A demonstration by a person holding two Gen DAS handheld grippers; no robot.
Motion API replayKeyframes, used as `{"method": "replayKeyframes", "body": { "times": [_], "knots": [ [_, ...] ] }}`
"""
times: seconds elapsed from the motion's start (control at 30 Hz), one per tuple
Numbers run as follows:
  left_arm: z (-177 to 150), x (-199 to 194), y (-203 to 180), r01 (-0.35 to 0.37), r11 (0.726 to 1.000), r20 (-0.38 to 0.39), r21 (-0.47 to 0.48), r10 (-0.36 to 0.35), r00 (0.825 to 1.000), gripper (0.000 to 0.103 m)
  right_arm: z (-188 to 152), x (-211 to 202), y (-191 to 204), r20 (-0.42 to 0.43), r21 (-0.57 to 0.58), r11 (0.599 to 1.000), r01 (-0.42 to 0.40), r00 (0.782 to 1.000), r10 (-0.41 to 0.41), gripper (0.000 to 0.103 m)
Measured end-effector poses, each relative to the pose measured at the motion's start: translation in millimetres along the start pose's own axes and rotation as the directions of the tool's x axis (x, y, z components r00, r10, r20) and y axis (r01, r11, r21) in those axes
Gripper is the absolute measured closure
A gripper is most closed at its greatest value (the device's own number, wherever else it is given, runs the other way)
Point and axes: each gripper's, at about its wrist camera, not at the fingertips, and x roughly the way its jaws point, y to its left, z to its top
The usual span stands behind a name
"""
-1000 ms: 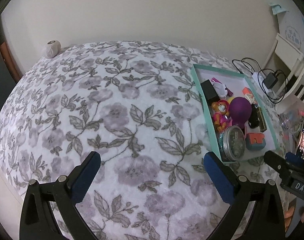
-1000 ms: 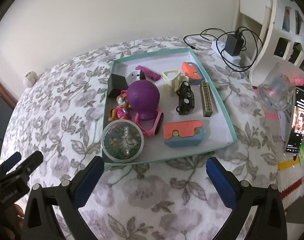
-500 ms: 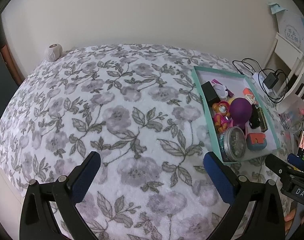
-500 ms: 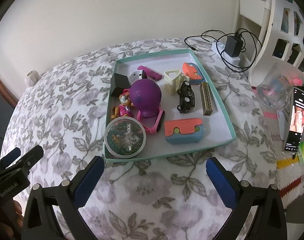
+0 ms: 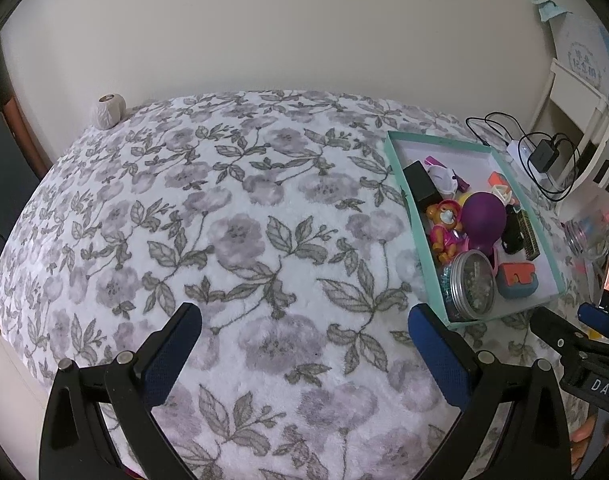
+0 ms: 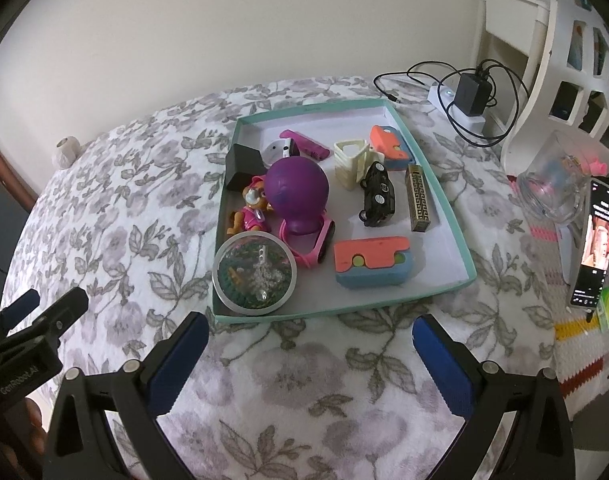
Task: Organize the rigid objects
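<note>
The teal tray (image 6: 456,216) full of toys is sitting on the floral blanket (image 5: 240,240), just ahead of the right tongs (image 6: 304,356) and off to the right of the left tongs (image 5: 304,344). Both tongs are hovering low over the blanket, spread wide apart and gripping nothing. A round tin (image 6: 254,274) is lying in the tray's near-left corner.

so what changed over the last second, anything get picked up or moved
Nothing was picked up or let go. Both grippers drew back a little from the tray: in both wrist views it sits slightly farther off than a second ago. The left gripper and the right gripper kept their jaws open and empty over the floral blanket. The purple ball, round tin and other toys lie as before.
</note>
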Motion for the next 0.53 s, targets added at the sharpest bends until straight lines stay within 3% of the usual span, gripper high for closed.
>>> {"method": "replayKeyframes", "body": {
  "times": [0.53],
  "knots": [
    [-1.6,2.7,0.9,-0.008,1.0,-0.011,0.0,0.008,1.0,0.0,-0.9,2.1,1.3,-0.005,-0.005,1.0,0.001,1.0,-0.001,0.0]
  ]
}}
